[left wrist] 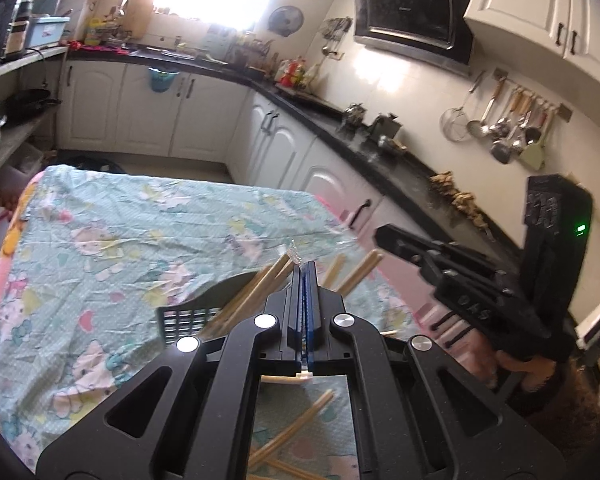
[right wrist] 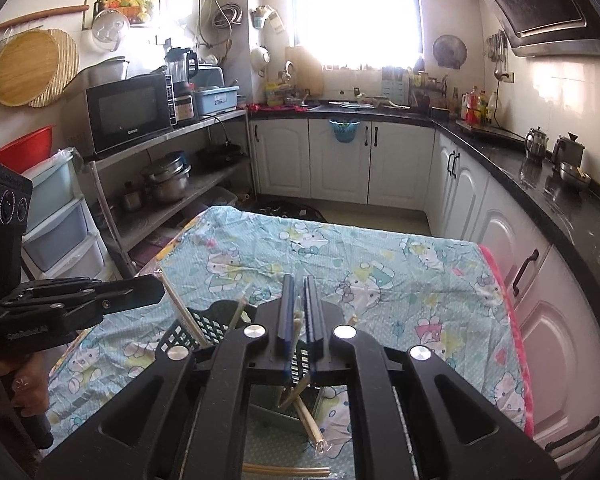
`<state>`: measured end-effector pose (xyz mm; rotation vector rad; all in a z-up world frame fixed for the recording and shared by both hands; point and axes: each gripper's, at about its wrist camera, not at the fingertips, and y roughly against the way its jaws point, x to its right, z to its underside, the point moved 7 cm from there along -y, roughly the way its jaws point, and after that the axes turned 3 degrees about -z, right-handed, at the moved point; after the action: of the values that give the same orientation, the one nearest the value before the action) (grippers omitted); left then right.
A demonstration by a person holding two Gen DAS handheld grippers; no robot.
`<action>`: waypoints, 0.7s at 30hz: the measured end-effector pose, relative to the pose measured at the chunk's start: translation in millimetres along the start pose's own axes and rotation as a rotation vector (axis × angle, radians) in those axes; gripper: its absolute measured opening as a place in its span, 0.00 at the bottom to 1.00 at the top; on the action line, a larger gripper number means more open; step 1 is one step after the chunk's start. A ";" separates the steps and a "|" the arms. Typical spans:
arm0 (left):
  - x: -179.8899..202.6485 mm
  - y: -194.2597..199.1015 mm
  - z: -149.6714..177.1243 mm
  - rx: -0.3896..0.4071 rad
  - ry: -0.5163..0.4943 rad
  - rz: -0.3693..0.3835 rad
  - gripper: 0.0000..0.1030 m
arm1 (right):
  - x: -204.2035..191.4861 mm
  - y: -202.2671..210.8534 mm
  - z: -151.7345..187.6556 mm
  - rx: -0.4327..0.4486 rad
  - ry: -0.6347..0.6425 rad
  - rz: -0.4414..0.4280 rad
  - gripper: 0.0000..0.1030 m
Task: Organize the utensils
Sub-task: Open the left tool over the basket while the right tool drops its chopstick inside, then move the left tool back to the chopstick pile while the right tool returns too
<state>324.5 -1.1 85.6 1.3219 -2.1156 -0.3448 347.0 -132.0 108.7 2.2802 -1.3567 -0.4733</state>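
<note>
A black slotted basket (left wrist: 180, 316) (right wrist: 204, 320) stands on the table with pale wooden chopsticks (left wrist: 356, 276) leaning in it. My left gripper (left wrist: 305, 266) (right wrist: 160, 286) is shut over the basket, pinching a clear-wrapped chopstick (left wrist: 260, 284) (right wrist: 184, 312) that slants down into it. My right gripper (right wrist: 299, 280) (left wrist: 380, 236) hovers over the basket too. Its jaws stand slightly apart with a wrapped chopstick (right wrist: 297, 322) between them, its lower end in the basket. More chopsticks (left wrist: 300, 420) (right wrist: 288, 470) lie loose on the cloth below both grippers.
The table wears a teal cartoon-print cloth (left wrist: 120, 220) (right wrist: 360, 248). A dark counter (left wrist: 400, 164) (right wrist: 540, 184) with white cabinets runs along the right. Metal shelves with a microwave (right wrist: 128, 112) and pots stand to the left. A hand (right wrist: 24, 388) holds the left gripper's handle.
</note>
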 end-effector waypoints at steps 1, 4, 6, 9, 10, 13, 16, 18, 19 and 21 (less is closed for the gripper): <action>-2.9 -1.5 1.3 -0.002 0.000 -0.012 0.00 | 0.8 -0.5 0.8 -0.001 0.001 0.003 0.12; -14.6 -6.2 6.0 -0.016 0.011 -0.056 0.00 | 0.8 -2.8 4.3 -0.008 0.004 0.008 0.19; -20.4 -7.5 8.1 -0.022 0.013 -0.082 0.02 | 1.3 -4.5 6.8 -0.013 0.008 0.013 0.21; -27.1 -5.8 10.5 -0.023 0.019 -0.113 0.27 | 2.2 -4.5 10.5 -0.016 0.001 0.014 0.31; -29.8 -4.2 11.4 -0.023 0.023 -0.126 0.33 | 2.9 -4.2 11.3 -0.016 -0.001 0.014 0.33; -35.0 1.0 13.0 -0.018 0.034 -0.140 0.43 | 4.4 -2.6 14.4 -0.019 -0.002 0.013 0.38; -38.6 6.4 13.0 -0.008 0.042 -0.155 0.60 | 4.8 1.0 15.3 -0.012 -0.005 0.013 0.45; -41.6 13.3 13.1 0.005 0.053 -0.165 0.71 | 4.2 4.6 15.5 -0.005 -0.001 0.015 0.48; -42.0 15.6 12.8 0.009 0.056 -0.168 0.80 | 3.6 5.9 15.4 -0.002 0.001 0.017 0.50; -44.3 24.1 11.5 0.029 0.065 -0.182 0.89 | 3.2 10.6 15.1 0.008 0.006 0.020 0.54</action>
<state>313.8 48.0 73.2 1.5272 -1.9588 -0.3424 333.2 -142.3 101.5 2.2706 -1.3797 -0.4541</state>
